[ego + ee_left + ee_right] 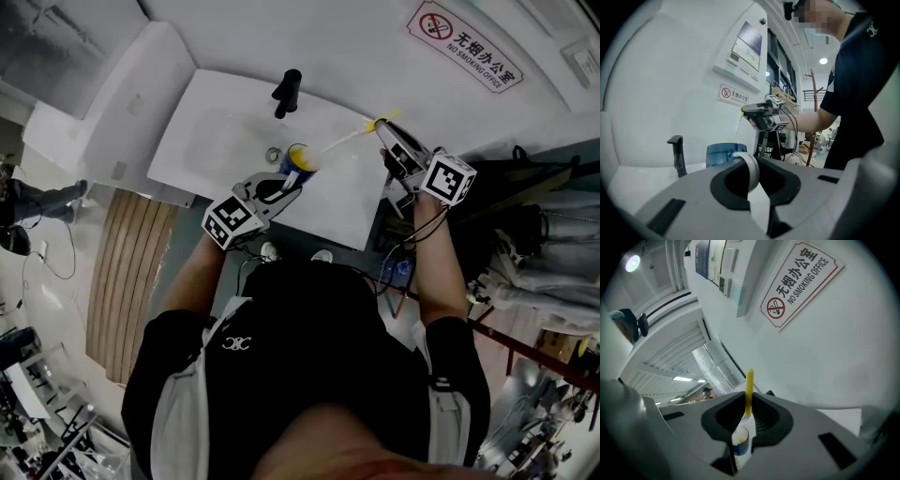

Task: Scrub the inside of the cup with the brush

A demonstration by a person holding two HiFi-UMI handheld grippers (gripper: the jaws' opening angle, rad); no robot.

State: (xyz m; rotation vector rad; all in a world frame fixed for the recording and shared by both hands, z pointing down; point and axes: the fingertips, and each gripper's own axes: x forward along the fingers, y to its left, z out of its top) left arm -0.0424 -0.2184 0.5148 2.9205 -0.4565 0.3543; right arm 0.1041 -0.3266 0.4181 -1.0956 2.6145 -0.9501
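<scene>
A white table point(220, 141) stands against a white wall. A black upright fixture point(286, 92), shaped like a tap, rises at the table's far edge, and a small ring point(273, 154) lies flat on the top nearer this side. On the wall hangs a red-bordered sign point(799, 282) reading "NO SMOKING OFFICE", with a screen panel point(746, 49) mounted higher up beside it. A slatted wooden board point(127, 272) lies on the floor left of the table.

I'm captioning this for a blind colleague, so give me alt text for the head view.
Seen from above, a person holds a blue cup in the left gripper at a white table, while the right gripper holds a yellow-handled brush angled to the cup's mouth. A no-smoking sign hangs on the wall.
</scene>
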